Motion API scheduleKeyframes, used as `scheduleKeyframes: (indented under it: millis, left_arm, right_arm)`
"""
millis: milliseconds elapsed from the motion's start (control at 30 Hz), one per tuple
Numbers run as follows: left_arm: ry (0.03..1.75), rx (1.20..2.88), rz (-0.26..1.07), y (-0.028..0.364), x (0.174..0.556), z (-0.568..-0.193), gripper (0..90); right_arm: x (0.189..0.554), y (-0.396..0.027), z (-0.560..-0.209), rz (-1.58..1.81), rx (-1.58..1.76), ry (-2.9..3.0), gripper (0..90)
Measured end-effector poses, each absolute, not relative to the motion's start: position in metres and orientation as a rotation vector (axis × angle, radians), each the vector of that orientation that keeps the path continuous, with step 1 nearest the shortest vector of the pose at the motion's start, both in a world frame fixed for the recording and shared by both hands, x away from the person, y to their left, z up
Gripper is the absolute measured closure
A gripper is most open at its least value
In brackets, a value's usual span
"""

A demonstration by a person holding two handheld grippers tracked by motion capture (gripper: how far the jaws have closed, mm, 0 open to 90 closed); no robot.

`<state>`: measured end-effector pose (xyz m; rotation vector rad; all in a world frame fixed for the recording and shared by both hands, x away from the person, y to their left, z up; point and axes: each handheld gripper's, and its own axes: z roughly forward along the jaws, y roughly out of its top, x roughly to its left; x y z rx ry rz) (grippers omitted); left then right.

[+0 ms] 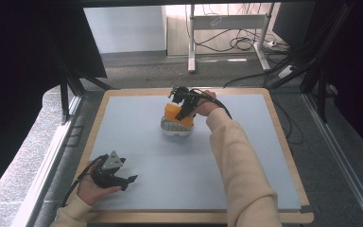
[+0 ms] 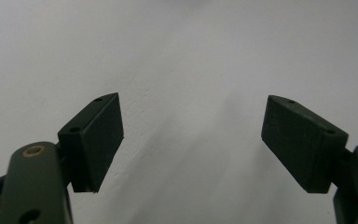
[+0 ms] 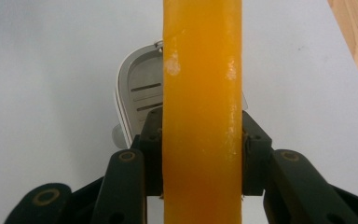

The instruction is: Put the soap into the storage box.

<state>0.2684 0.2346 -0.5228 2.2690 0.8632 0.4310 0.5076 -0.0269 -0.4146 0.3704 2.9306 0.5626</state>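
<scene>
Holding the orange block [image 3: 202, 112] tight, your right gripper [image 1: 185, 108] had both jaws pressed on its sides. The block hung just above a white and silver dish [image 3: 137, 98], near the far edge of the surface [image 1: 246, 189]. Your left gripper [image 2: 192, 144] rested near the front left corner, its jaws wide apart with nothing between them.
</scene>
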Motion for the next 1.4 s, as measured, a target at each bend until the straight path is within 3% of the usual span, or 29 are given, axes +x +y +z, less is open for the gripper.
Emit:
scheduleKeyframes:
  millis: [767,867,900,933,1033,1233,1400]
  left_arm:
    - [0.86,2.289,0.423,0.234,0.269,-0.524,20.5]
    - [0.861,2.289,0.426,0.234,0.269,-0.524,20.5]
    - [0.86,2.289,0.422,0.234,0.269,-0.524,20.5]
    - [0.86,2.289,0.422,0.234,0.269,-0.524,20.5]
    - [0.858,2.289,0.422,0.234,0.269,-0.524,20.6]
    - [0.857,2.289,0.42,0.233,0.269,-0.525,20.6]
    - [0.857,2.29,0.42,0.233,0.269,-0.525,20.6]
  right_arm:
    - [0.517,-0.015,-0.44,0.475,0.259,2.982,61.1]
    - [0.516,-0.016,-0.437,0.558,0.295,2.958,55.1]
    - [0.516,-0.018,-0.434,0.598,0.293,2.94,47.0]
    - [0.516,-0.018,-0.434,0.598,0.293,2.94,47.0]
    - [0.514,-0.021,-0.43,0.616,0.332,2.876,35.3]
    - [0.513,-0.028,-0.424,0.689,0.459,2.785,27.0]
    - [0.511,-0.031,-0.422,0.739,0.506,2.764,25.4]
